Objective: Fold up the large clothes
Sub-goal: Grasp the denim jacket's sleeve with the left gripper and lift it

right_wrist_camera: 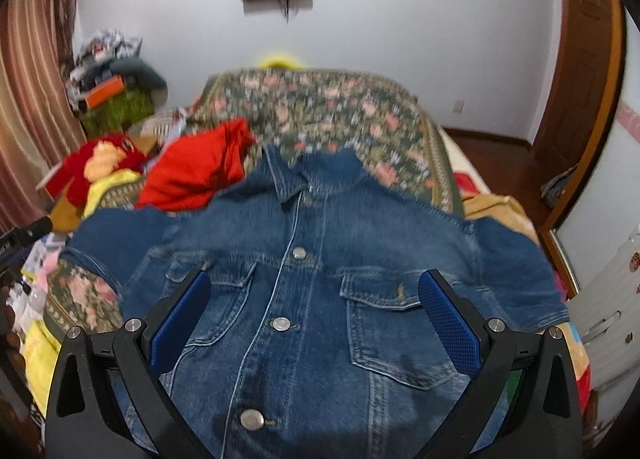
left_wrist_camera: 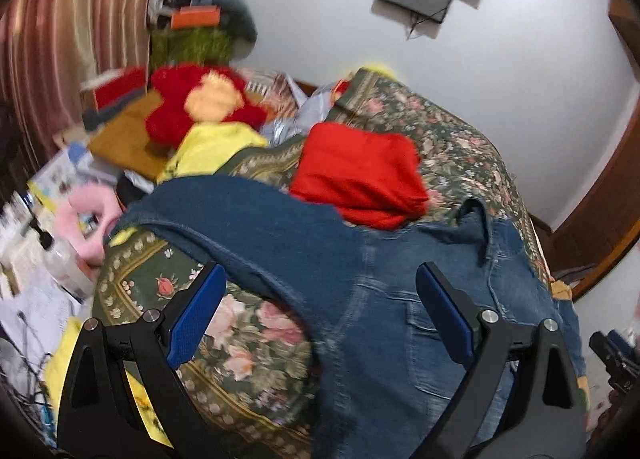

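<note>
The denim jacket [right_wrist_camera: 312,299] lies front-up on the floral bed [right_wrist_camera: 320,107]. Left claw [left_wrist_camera: 320,319] and right claw [right_wrist_camera: 316,323] hover above it, fingers spread apart and holding nothing

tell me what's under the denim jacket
The denim jacket lies spread on a floral bedspread, which shows all around it. Anything beneath its middle is covered.

The denim jacket [right_wrist_camera: 316,299] is mid-blue with pale stitching and silver buttons. Under it, the bedspread [right_wrist_camera: 320,111] is dark green with pink roses and a gold border. Left of the jacket's collar lies a plain bright red garment [right_wrist_camera: 196,167]. Both grippers' pads [right_wrist_camera: 448,323] are textured blue on black frames.
</note>
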Available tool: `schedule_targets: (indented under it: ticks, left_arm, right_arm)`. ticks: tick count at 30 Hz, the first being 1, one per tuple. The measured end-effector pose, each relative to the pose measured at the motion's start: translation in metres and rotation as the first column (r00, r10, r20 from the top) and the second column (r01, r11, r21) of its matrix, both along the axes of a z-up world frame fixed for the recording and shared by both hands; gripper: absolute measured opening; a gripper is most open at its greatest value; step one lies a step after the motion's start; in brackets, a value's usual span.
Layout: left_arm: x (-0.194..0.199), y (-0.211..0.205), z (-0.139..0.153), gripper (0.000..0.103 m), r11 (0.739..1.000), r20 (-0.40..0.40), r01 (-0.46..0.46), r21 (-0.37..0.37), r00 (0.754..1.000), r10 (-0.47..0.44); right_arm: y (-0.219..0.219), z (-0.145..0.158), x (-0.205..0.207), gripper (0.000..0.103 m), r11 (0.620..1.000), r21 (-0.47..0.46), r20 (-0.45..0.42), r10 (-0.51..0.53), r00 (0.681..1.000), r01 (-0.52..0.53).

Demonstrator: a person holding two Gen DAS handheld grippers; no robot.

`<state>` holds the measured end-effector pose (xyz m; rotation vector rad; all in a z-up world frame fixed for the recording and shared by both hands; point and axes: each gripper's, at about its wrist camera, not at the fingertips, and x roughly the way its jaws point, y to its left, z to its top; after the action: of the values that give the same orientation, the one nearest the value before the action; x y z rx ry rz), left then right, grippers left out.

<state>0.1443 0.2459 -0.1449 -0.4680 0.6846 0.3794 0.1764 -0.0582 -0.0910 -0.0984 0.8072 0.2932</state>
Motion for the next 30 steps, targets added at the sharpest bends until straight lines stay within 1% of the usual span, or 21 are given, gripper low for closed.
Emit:
schedule_targets:
  ticks: [1,3,4,5,6,8,9,11,13,14,16,18,20,23,26,30]
  left_arm:
    - [0.0,0.02,-0.013,0.096,0.997,0.008,-0.01,-0.071,1.0,0.011]
    - [-0.003,0.044,-0.028,0.096,0.987,0.01,-0.045,-0.156,0.999,0.048]
    - [-0.004,0.063,-0.04,0.096,0.977,-0.006,-0.084,-0.195,0.996,0.085]
    - [-0.004,0.073,-0.047,0.096,0.974,-0.021,-0.103,-0.202,0.995,0.101]
    - [-0.004,0.083,-0.053,0.095,0.972,-0.051,-0.134,-0.195,0.991,0.126]
    - [-0.002,0.103,-0.065,0.094,0.974,-0.106,-0.186,-0.127,0.979,0.174]
    - [0.0,0.114,-0.071,0.094,0.976,-0.142,-0.204,-0.074,0.971,0.192]
    - [0.005,0.126,-0.078,0.093,0.979,-0.185,-0.202,-0.03,0.964,0.193]
    - [0.011,0.14,-0.087,0.093,0.981,-0.225,-0.191,-0.022,0.957,0.181]
    - [0.014,0.147,-0.091,0.09,0.98,-0.242,-0.199,-0.026,0.952,0.187]
    - [0.015,0.155,-0.095,0.088,0.976,-0.255,-0.214,-0.045,0.947,0.196]
    - [0.018,0.163,-0.101,0.085,0.971,-0.26,-0.22,-0.093,0.947,0.189]
    - [0.021,0.168,-0.106,0.084,0.967,-0.27,-0.214,-0.14,0.948,0.17]
    - [0.028,0.171,-0.109,0.084,0.962,-0.28,-0.222,-0.161,0.945,0.171]
    - [0.033,0.18,-0.114,0.084,0.948,-0.274,-0.248,-0.202,0.943,0.188]
    - [0.044,0.194,-0.121,0.084,0.943,-0.281,-0.246,-0.222,0.943,0.18]
  right_arm:
    - [0.003,-0.003,0.003,0.103,1.0,0.0,-0.017,0.004,1.0,-0.004]
    - [0.009,-0.008,0.01,0.103,1.0,-0.005,-0.039,0.009,0.999,-0.009]
    - [0.013,-0.01,0.012,0.103,1.0,-0.009,-0.045,0.012,0.999,-0.012]
    - [0.017,-0.013,0.014,0.103,1.0,-0.017,-0.051,0.016,0.999,-0.017]
    - [0.021,-0.015,0.017,0.103,0.999,-0.025,-0.055,0.021,0.998,-0.023]
    - [0.029,-0.02,0.02,0.103,0.998,-0.048,-0.064,0.034,0.997,-0.037]
    - [0.034,-0.023,0.021,0.103,0.997,-0.06,-0.067,0.041,0.997,-0.045]
    - [0.041,-0.027,0.022,0.103,0.994,-0.092,-0.072,0.054,0.996,-0.06]
    - [0.048,-0.031,0.023,0.103,0.99,-0.123,-0.071,0.064,0.995,-0.072]
    - [0.052,-0.032,0.024,0.103,0.987,-0.138,-0.069,0.068,0.995,-0.077]
    - [0.058,-0.034,0.026,0.103,0.983,-0.161,-0.067,0.075,0.995,-0.085]
    - [0.063,-0.036,0.028,0.103,0.981,-0.175,-0.065,0.079,0.995,-0.089]
    - [0.068,-0.037,0.03,0.103,0.978,-0.185,-0.064,0.084,0.994,-0.095]
    - [0.076,-0.039,0.032,0.103,0.975,-0.196,-0.068,0.092,0.993,-0.104]
    - [0.083,-0.039,0.032,0.103,0.972,-0.207,-0.06,0.101,0.993,-0.111]
    - [0.09,-0.037,0.029,0.103,0.965,-0.234,-0.032,0.111,0.993,-0.116]
